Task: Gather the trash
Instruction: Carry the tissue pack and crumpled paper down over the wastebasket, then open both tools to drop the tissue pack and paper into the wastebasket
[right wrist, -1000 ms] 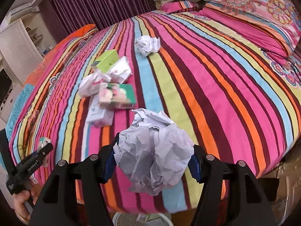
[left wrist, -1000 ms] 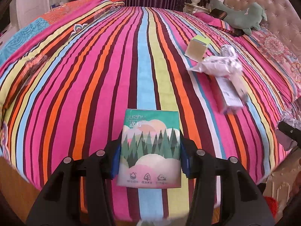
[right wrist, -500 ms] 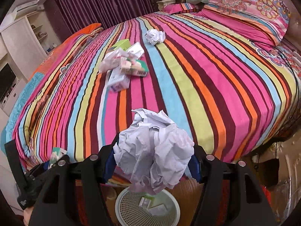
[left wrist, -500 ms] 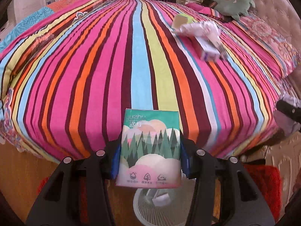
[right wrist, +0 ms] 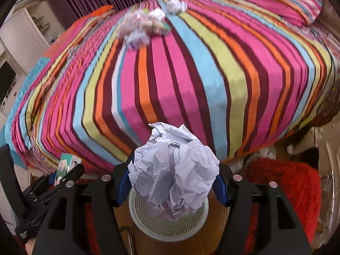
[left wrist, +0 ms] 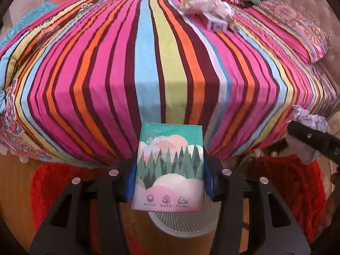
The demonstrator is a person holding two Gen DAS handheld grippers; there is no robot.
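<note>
Left claw (left wrist: 169, 176) clamped on tissue pack (left wrist: 169, 167), pack upright between blue pads, held just above white mesh bin (left wrist: 182, 225). Right claw (right wrist: 173, 180) clamped on crumpled paper ball (right wrist: 174, 170), directly over the bin (right wrist: 167, 227). Bin stands on wooden floor at foot of striped bed (right wrist: 180, 74). Beyond the bin, far up the bed: trash pile (right wrist: 142, 26), one separate paper wad (right wrist: 176, 5). Red rug (right wrist: 293, 182) right of bin.
</note>
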